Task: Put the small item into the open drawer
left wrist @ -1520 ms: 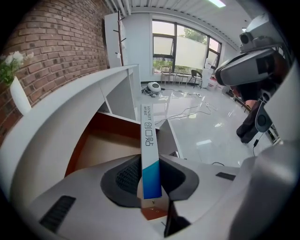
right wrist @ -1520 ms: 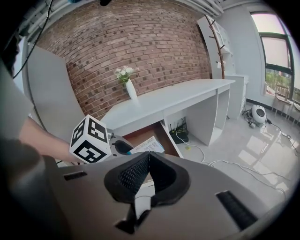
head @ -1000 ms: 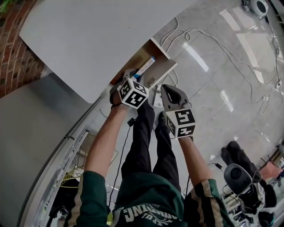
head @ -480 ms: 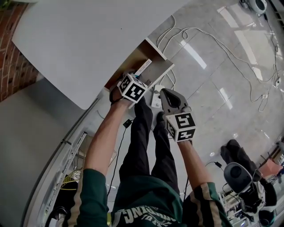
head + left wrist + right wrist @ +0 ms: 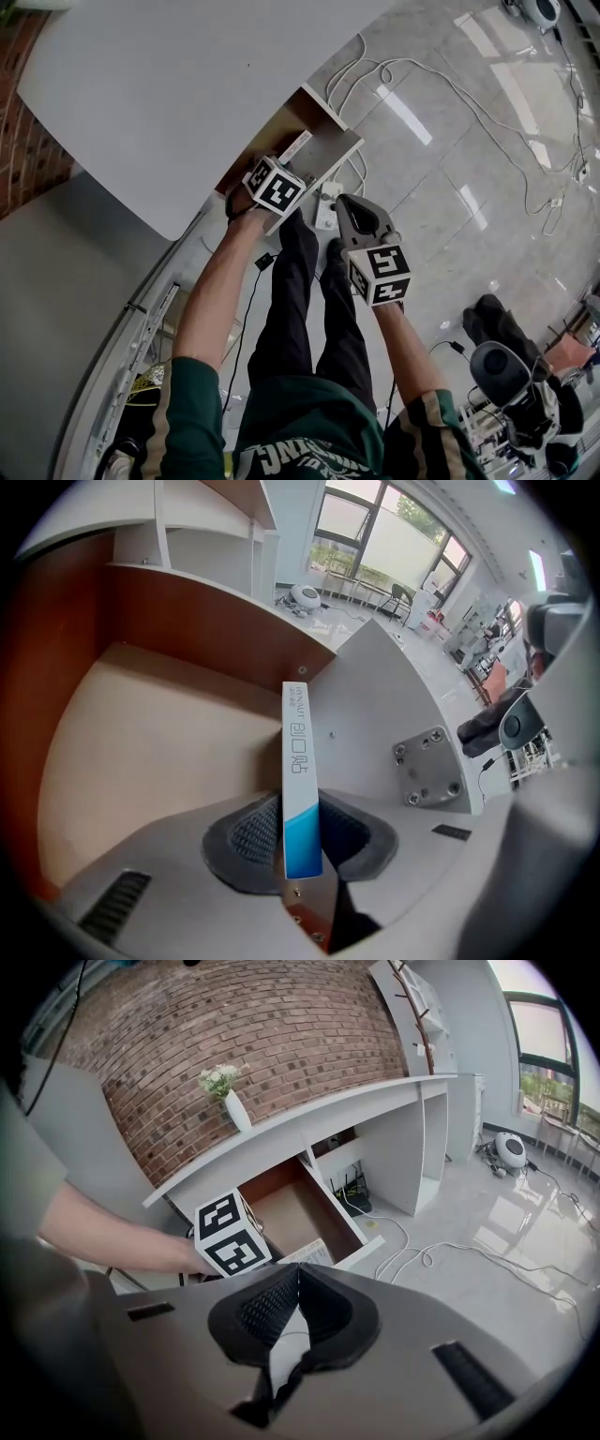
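Observation:
A slim white and blue box (image 5: 300, 789) stands on edge between the pads of my left gripper (image 5: 302, 841), which is shut on it. The box hangs over the open drawer (image 5: 159, 742), which has a beige floor and brown walls. In the head view the left gripper's marker cube (image 5: 277, 185) sits at the drawer (image 5: 323, 145) with the box (image 5: 295, 145) sticking out ahead of it. My right gripper (image 5: 350, 202) hovers to the right, short of the drawer front, shut and empty. Its own view shows its tips (image 5: 297, 1274) touching and the drawer (image 5: 295, 1208) beyond.
The drawer juts from under a white desktop (image 5: 169, 94). White cables (image 5: 422, 75) and a power strip (image 5: 326, 208) lie on the glossy floor to the right. A vase of flowers (image 5: 230, 1099) stands on the desk against a brick wall. The person's legs are below the grippers.
My left gripper has carried the box up and forward, further over the drawer. The right gripper has followed slightly, still shut.

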Available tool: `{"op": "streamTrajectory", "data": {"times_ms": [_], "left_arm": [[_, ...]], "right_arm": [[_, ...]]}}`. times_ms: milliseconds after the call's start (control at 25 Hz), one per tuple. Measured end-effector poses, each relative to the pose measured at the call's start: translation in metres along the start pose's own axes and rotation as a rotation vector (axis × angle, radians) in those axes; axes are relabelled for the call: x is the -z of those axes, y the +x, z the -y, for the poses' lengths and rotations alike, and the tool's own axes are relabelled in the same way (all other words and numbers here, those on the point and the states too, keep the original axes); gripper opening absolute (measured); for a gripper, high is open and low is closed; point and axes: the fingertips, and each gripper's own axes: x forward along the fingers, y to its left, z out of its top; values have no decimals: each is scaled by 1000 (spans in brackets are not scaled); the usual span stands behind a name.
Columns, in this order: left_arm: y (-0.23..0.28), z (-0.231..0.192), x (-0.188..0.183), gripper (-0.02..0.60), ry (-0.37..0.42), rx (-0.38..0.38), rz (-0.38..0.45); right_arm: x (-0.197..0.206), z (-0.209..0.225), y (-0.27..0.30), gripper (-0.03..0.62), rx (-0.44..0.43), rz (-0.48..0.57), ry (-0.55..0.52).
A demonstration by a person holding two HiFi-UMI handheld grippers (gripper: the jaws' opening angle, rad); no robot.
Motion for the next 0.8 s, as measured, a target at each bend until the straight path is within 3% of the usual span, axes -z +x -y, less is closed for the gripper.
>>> {"op": "streamTrajectory", "data": {"times_ms": [400, 800], "left_arm": [[-1, -17, -5, 104, -27, -59, -5], [4, -38, 0, 198, -41, -142, -54]], "right_arm": [[3, 2, 0, 25, 12, -11, -6], [10, 3, -2, 25, 18, -23, 8]]}}
